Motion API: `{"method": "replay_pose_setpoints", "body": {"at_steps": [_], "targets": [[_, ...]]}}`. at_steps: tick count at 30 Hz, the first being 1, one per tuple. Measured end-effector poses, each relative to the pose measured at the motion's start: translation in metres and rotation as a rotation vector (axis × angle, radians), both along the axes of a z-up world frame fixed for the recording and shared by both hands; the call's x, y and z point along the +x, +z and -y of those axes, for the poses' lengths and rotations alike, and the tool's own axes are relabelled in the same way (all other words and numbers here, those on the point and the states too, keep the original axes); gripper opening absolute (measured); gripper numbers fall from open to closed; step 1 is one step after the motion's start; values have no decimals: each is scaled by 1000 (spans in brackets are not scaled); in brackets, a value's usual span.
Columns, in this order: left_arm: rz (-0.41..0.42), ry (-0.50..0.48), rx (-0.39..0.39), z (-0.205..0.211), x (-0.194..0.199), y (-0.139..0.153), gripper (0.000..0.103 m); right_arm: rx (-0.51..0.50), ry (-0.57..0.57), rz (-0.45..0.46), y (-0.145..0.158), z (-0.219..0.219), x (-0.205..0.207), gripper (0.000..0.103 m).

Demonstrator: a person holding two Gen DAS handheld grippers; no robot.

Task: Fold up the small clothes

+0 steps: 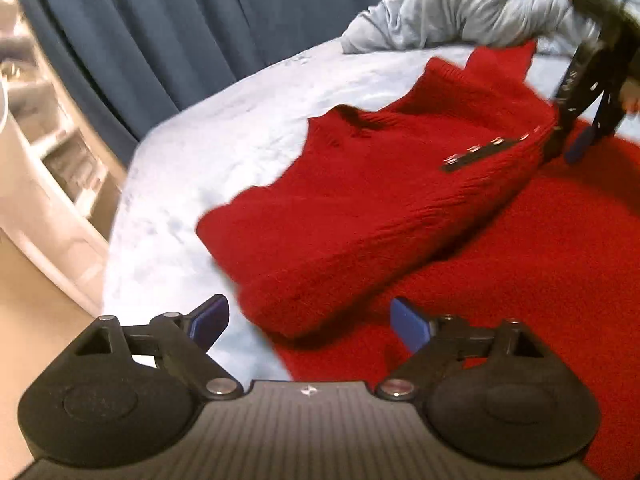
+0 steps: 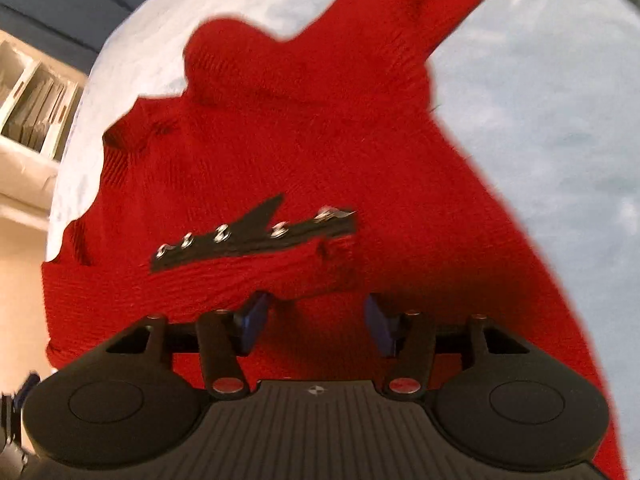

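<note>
A red knit sweater (image 1: 380, 200) lies on a pale blue bed (image 1: 208, 160), with one half folded over the other. A black patch with metal studs (image 1: 484, 152) shows on its top layer. My left gripper (image 1: 310, 320) is open and empty at the near folded edge. My right gripper (image 1: 576, 140) shows in the left wrist view at the far side of the fold. In the right wrist view the right gripper (image 2: 316, 320) is open just above the sweater (image 2: 280, 152), near the studded patch (image 2: 252, 236). One sleeve (image 2: 420, 12) stretches away at the top.
A crumpled pale blue duvet (image 1: 460, 4) is heaped at the far end of the bed. Dark blue curtains (image 1: 160, 32) hang behind. A white shelf unit (image 2: 32, 104) stands left of the bed, above a beige floor (image 1: 36, 320).
</note>
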State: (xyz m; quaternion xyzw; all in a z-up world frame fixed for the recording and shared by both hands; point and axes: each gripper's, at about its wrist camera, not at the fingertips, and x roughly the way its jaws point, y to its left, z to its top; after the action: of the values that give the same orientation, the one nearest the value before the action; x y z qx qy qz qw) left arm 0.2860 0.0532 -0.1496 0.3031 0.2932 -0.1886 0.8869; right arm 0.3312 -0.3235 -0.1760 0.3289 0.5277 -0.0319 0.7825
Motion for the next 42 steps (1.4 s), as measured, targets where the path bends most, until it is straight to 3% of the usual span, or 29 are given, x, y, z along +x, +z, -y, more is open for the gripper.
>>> {"method": "replay_pose_setpoints", "body": {"at_steps": [2, 5, 7, 8, 9, 11, 12, 13, 17, 19, 21, 22, 24, 26, 27, 29, 31, 33, 35, 37, 40, 41, 42], "targets": [[-18, -17, 53, 7, 18, -11, 94, -30, 53, 75, 21, -13, 13, 0], [-66, -32, 102, 15, 40, -28, 95, -107, 102, 276, 77, -27, 30, 0], [-26, -16, 107, 17, 44, -33, 75, -119, 105, 298, 102, -23, 46, 1], [-1, 0, 106, 18, 44, -31, 58, -100, 110, 281, 108, -19, 52, 3], [6, 7, 88, 16, 42, -27, 48, -70, 111, 255, 109, -13, 55, 4], [33, 8, 64, 15, 37, -20, 41, -24, 89, 199, 101, 0, 52, 25], [54, 3, 79, 15, 33, -19, 39, -6, 57, 151, 90, 5, 47, 46], [74, -5, 95, 18, 26, -20, 38, 23, 22, 92, 77, 9, 40, 52], [162, -9, 169, 28, 8, -27, 36, 211, -108, -115, 20, 8, -1, 52], [192, -8, 182, 31, 1, -27, 36, 283, -160, -169, -6, -1, -11, 52], [191, -1, 185, 34, 3, -27, 36, 307, -263, -168, -17, -2, -7, 52], [194, 7, 187, 35, 5, -27, 36, 311, -283, -135, -18, -3, 0, 42], [222, 25, 194, 39, 14, -23, 36, 224, -265, -51, -7, -10, 26, 14], [273, 66, 210, 43, 31, -15, 34, 144, -214, 33, 22, -18, 51, 12], [302, 106, 207, 44, 43, -8, 33, 115, -178, 120, 48, -23, 65, 11], [343, 210, 157, 40, 62, 8, 34, 115, -122, 346, 106, -31, 79, 11], [344, 263, 47, 32, 68, 27, 43, 151, -39, 618, 167, -36, 75, 11], [342, 252, -43, 25, 57, 32, 82, 143, 33, 774, 198, -37, 59, 11], [332, 260, -27, 24, 42, 21, 102, 121, 56, 825, 194, -31, 40, 11], [215, 212, -35, 22, 35, 2, 103, 55, 20, 712, 150, -23, 33, 11], [34, 188, -10, 25, 46, -25, 101, -66, -62, 400, 59, -7, 39, 11], [-9, 205, 0, 25, 54, -30, 89, -110, -68, 341, 35, -5, 42, 11], [-45, 231, -3, 24, 62, -32, 65, -130, -66, 310, 18, -1, 42, 11]]}}
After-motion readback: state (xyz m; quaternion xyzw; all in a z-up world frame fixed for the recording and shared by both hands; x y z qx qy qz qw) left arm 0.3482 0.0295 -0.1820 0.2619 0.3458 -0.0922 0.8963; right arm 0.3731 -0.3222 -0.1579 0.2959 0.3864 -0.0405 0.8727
